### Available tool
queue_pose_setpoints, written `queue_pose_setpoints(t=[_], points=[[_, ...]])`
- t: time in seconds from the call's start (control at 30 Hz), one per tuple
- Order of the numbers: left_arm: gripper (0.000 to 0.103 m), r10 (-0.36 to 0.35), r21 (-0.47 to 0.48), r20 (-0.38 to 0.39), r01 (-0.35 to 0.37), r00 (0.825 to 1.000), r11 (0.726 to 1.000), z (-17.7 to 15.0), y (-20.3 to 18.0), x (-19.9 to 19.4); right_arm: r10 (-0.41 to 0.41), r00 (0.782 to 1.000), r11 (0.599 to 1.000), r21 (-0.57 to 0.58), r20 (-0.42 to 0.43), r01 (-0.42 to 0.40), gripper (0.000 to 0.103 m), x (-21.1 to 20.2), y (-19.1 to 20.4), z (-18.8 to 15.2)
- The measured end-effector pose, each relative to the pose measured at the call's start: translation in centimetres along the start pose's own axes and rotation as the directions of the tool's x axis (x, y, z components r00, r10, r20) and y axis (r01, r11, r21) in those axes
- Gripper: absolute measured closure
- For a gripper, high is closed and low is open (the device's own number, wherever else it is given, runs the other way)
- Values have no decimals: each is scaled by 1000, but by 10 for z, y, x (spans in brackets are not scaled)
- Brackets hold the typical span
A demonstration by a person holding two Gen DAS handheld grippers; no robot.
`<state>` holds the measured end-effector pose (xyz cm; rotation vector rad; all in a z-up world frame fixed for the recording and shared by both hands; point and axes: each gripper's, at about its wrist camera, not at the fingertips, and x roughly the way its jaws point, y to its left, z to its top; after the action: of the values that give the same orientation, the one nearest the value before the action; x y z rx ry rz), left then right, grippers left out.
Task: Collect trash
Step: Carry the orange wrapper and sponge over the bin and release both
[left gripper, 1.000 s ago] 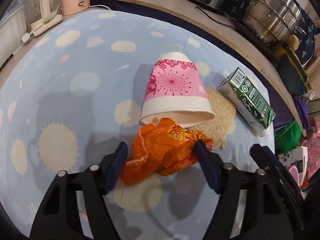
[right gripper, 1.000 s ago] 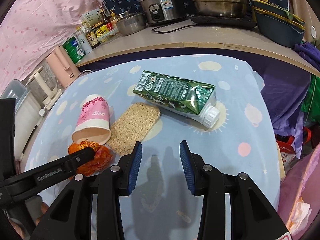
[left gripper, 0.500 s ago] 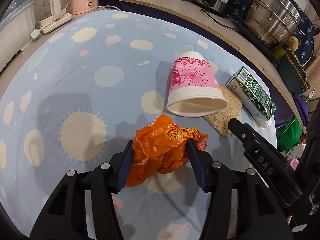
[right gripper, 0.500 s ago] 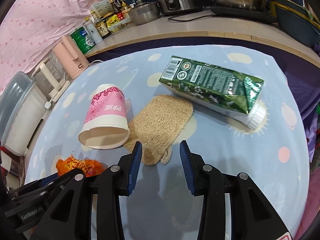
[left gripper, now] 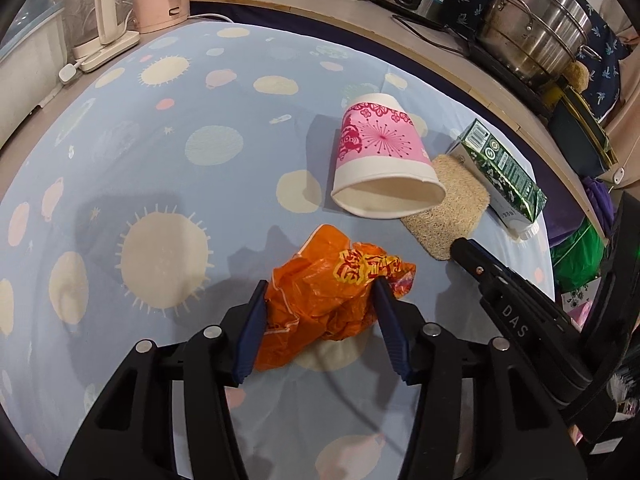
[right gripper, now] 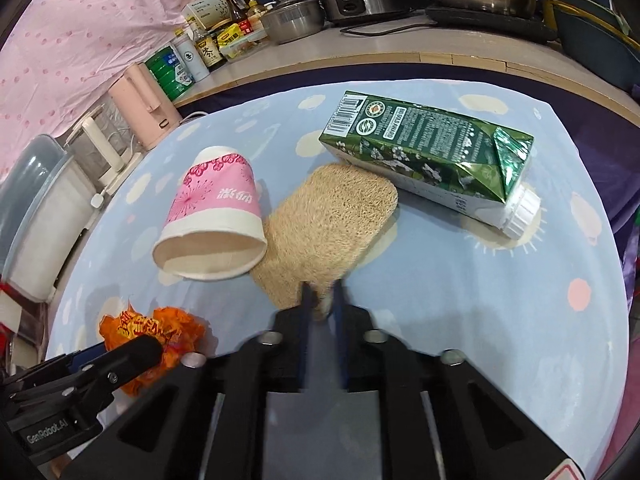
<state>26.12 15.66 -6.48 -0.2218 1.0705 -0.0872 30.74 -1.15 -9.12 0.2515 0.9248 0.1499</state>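
The left tongs (left gripper: 320, 304) squeeze the crumpled orange plastic bag (left gripper: 336, 288); the right tongs (right gripper: 322, 300) have just pinched the tan scrubby pad's (right gripper: 328, 224) near edge. Next, both probably lift off the bench (left gripper: 160, 152).

Bare tablecloth (left gripper: 168, 168) left of cup (left gripper: 384, 164)

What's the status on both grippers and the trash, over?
Left gripper shut on orange wrapper, jaws just closing. Right gripper just pinched the scrub pad edge. Paper cup and green carton untouched. Nothing blocking.
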Motion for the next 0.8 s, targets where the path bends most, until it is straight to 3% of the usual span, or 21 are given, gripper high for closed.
queue_pose_setpoints(t=[0.3, 0.8], points=[[57, 0, 26, -5, 0, 1000, 1000, -20, -6, -17, 27, 1000, 1000, 0, -4, -27, 99, -48, -8, -35], [58, -39, 115, 22, 36, 999, 993, -70, -37, -77, 14, 993, 999, 43, 118, -19, 99, -159, -34, -67]])
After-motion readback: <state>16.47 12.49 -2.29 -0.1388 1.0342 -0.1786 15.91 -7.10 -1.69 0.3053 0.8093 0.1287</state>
